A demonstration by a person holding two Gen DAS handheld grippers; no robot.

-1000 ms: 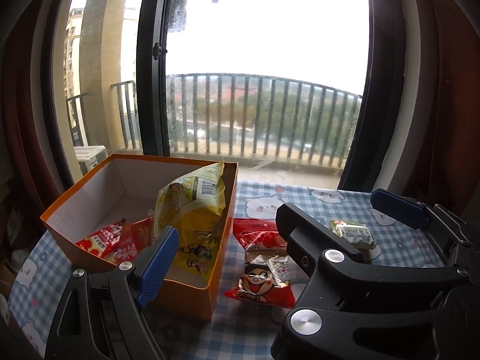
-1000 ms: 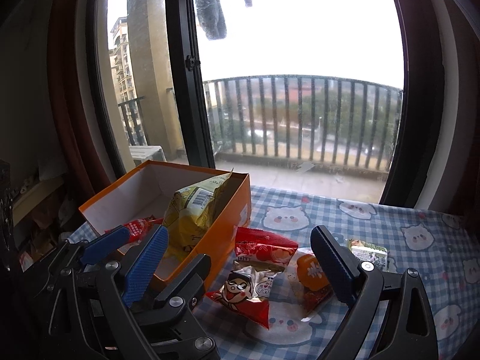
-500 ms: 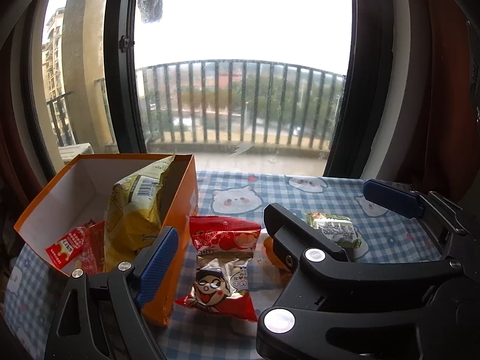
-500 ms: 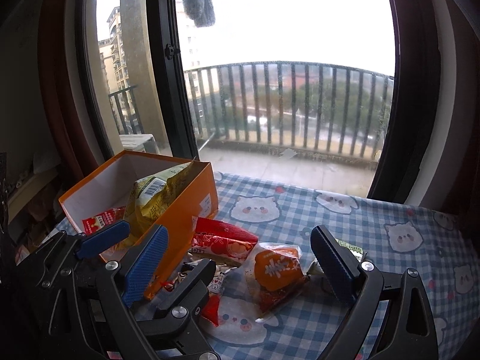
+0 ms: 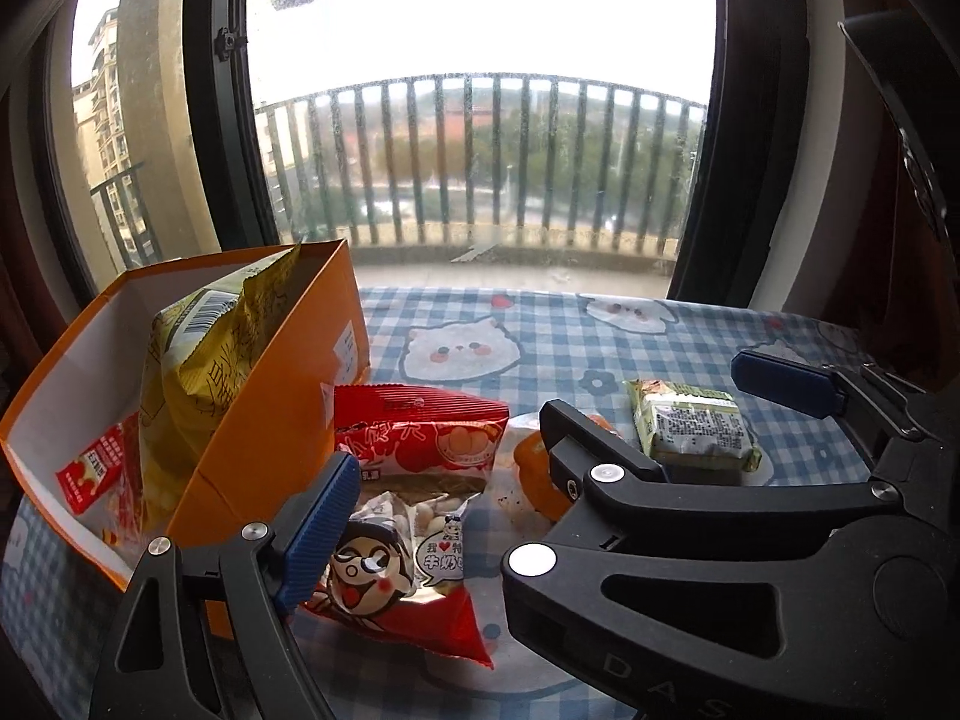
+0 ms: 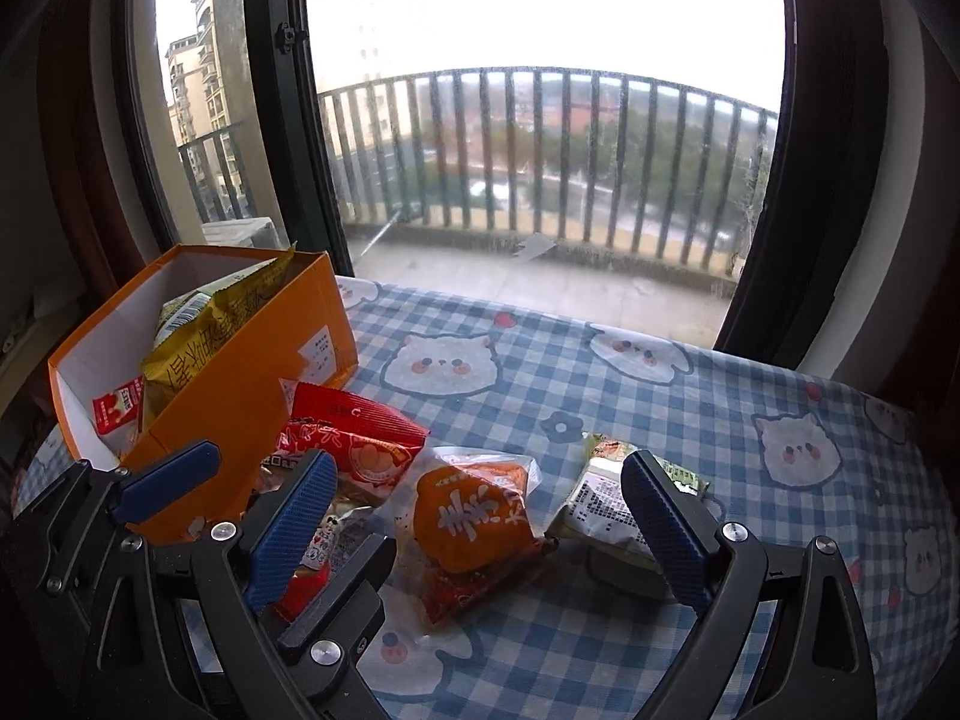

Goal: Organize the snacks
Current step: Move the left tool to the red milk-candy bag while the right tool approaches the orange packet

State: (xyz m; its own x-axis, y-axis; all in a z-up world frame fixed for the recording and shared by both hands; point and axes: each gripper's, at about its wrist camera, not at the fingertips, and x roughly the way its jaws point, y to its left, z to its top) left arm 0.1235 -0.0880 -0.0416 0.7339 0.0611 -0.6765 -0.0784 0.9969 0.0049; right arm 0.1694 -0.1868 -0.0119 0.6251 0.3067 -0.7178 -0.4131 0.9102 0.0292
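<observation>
Daylight pours in from the window ahead, its sky blown out to plain white in both views. The tablecloth is evenly lit; only soft shadows lie under the packets. The near, dark gripper frames sit backlit and almost without detail. Fisheye bending curves the window frame and balcony railing, and the corners fall off to black. The middle is sharp; the glass looks speckled and hazy
</observation>
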